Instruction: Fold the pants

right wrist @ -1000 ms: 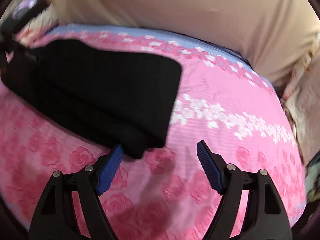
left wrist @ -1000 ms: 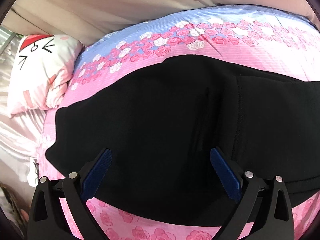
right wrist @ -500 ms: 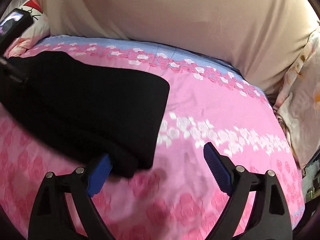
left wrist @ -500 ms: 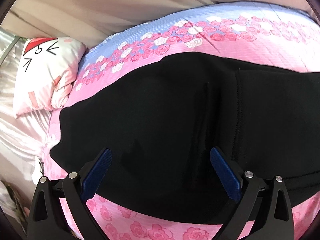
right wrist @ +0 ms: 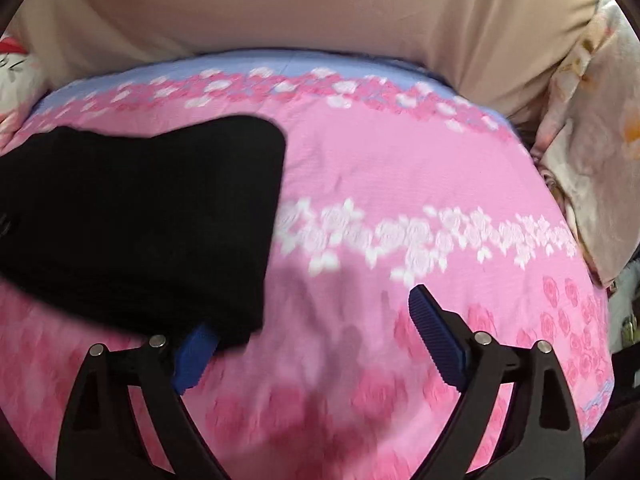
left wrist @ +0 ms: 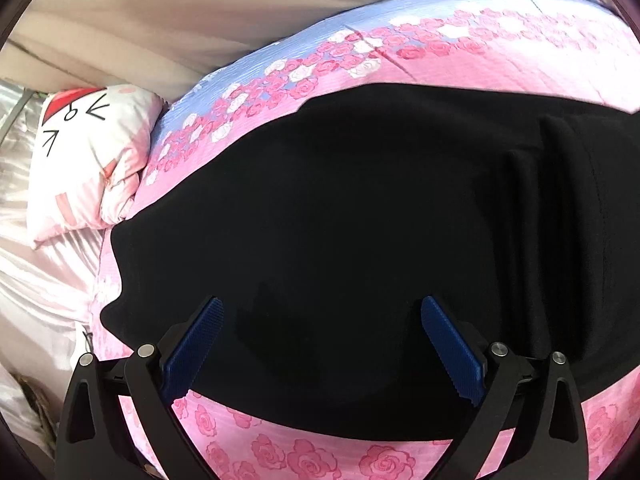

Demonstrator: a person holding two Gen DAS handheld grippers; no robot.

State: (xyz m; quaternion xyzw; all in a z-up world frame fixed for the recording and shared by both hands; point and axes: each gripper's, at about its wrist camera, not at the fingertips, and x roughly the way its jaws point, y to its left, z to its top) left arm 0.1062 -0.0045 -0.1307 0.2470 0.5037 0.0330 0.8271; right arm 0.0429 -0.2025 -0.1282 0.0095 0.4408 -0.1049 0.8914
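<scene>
Black pants [left wrist: 360,216] lie flat and folded on a pink rose-print bed cover [left wrist: 304,456]. In the left wrist view my left gripper [left wrist: 320,344] is open and empty just above the near edge of the cloth. In the right wrist view the pants' end [right wrist: 152,216] lies at the left. My right gripper [right wrist: 308,332] is open and low at the pants' near right corner. Its left blue pad [right wrist: 192,354] is partly hidden under that corner; its right pad [right wrist: 436,336] is over bare cover.
A white cat-face pillow [left wrist: 88,160] lies at the bed's left end, beside pale satin sheeting [left wrist: 36,280]. A beige curtain [right wrist: 320,4] hangs behind the bed. A floral cushion [right wrist: 592,128] stands at the right end.
My right gripper has moved left and down until its left pad slid under the pants' near right corner. My left gripper has shifted slightly right over the pants.
</scene>
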